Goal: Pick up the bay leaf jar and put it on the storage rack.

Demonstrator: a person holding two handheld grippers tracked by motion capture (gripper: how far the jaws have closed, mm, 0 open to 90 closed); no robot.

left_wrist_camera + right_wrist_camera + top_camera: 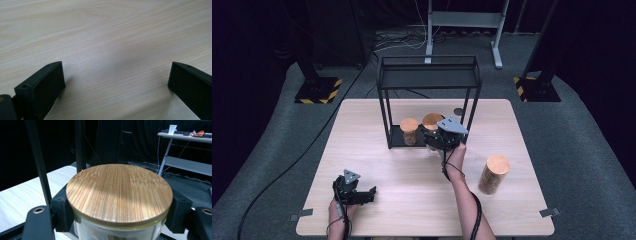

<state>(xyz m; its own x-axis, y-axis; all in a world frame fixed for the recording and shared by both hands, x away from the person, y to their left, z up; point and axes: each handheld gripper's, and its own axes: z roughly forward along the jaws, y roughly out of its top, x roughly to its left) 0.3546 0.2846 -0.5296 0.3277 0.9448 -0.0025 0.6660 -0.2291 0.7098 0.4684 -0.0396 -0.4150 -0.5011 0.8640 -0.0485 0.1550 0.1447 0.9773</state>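
Three glass jars with bamboo lids are in the high view. One jar (409,131) stands on the bottom shelf of a black metal rack (429,76). A second jar (432,121) is right beside it at the rack's front right, with my right gripper (433,136) shut on it. In the right gripper view, that jar's lid (119,192) sits between the black pads (60,210), which press on the glass just under it. A third jar (493,174) stands alone on the table's right side. My left gripper (370,195) rests near the front left, open over bare wood (116,82).
The pale wooden table (422,200) carries the rack at its back middle. The rack's thin posts (37,162) rise close to the held jar. Stand bases with yellow-black stripes (318,91) and cables lie on the grey floor behind. A side table (186,136) stands farther off.
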